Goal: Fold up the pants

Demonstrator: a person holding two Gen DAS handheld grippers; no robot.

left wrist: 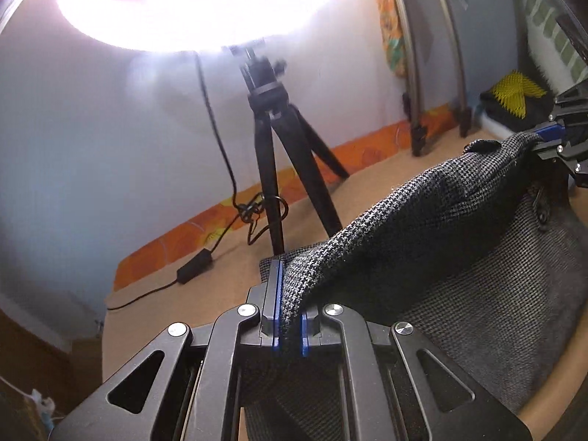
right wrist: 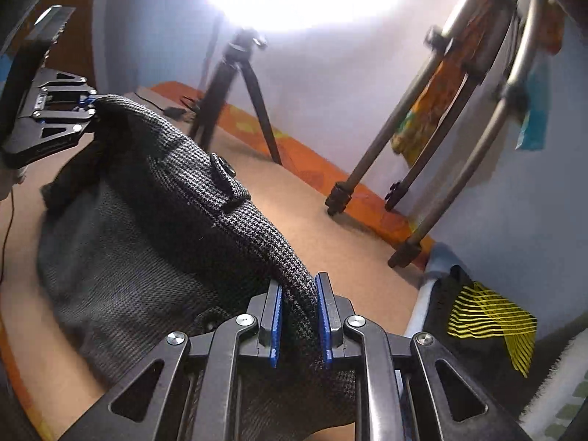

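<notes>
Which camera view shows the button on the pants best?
The right wrist view: the button on the pants faces the camera, unobstructed. The left wrist view shows it only small, dark, at the far edge.

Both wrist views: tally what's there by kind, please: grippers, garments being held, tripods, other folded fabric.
Black two-finger grippers with blue pads: 2, left gripper, right gripper
Grey houndstooth woven pants: 1
Tripods: 2, black lamp tripod, grey metal tripod
Black cloth with yellow stripes: 1
Total: 6
</notes>
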